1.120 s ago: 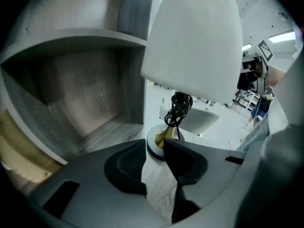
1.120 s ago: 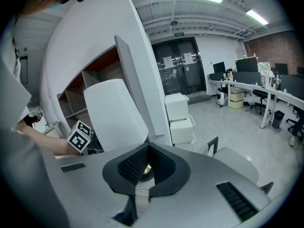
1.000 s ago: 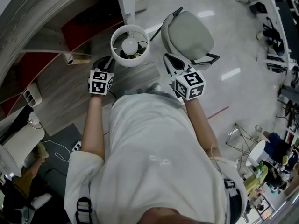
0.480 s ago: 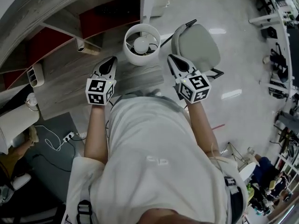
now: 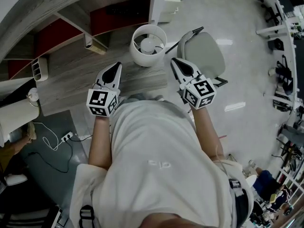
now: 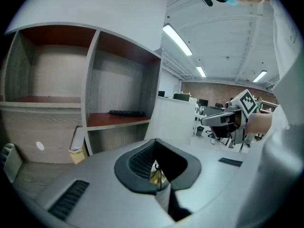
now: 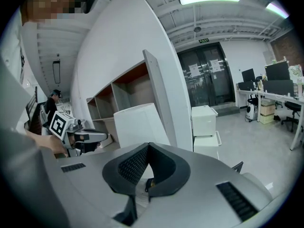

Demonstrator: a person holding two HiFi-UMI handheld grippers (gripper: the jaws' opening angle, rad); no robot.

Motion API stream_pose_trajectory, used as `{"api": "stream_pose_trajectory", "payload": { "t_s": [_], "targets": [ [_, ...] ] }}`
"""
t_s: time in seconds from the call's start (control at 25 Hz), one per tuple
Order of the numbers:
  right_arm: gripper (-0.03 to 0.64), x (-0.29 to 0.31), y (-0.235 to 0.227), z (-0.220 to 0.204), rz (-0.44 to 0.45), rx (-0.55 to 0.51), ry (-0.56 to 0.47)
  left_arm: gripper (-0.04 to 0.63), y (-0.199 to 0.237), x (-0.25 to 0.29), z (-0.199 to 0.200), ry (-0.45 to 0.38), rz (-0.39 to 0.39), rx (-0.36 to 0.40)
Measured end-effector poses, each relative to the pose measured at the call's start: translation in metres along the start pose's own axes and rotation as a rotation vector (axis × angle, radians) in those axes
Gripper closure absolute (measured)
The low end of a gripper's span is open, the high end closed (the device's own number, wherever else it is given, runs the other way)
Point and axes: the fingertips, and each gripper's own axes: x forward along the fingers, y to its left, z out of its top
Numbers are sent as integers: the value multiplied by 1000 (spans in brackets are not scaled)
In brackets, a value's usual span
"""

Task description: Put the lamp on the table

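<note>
Standing upright on the table (image 5: pixel 71 75) near its edge, the lamp (image 5: pixel 148 45) sits just ahead of and between the two grippers, touching neither. The left gripper (image 5: pixel 115 66) has its jaws pressed together on nothing, and the right gripper (image 5: pixel 175 61) is likewise closed and empty.

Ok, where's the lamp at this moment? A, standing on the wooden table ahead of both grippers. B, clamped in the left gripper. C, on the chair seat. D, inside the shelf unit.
A: the lamp stands on the wooden table, apart from the left gripper and the right gripper, both shut and empty.
</note>
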Motion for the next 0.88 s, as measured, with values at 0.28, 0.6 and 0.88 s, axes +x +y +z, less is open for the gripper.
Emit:
{"api": "stream_pose_trajectory", "payload": {
  "t_s": [0.28,0.6,0.88],
  "targets": [
    [589,-10,12,6,13,-41,-16,580,-5,-13,18,-46,17,26],
    [589,-16,19,-2,-2,-49,-8,580,-10,-13,13,-36,-1,36],
    [589,-21,22,-2,-18,-48,-15,580,-13,-12,10,-24,-28,35]
  ]
}}
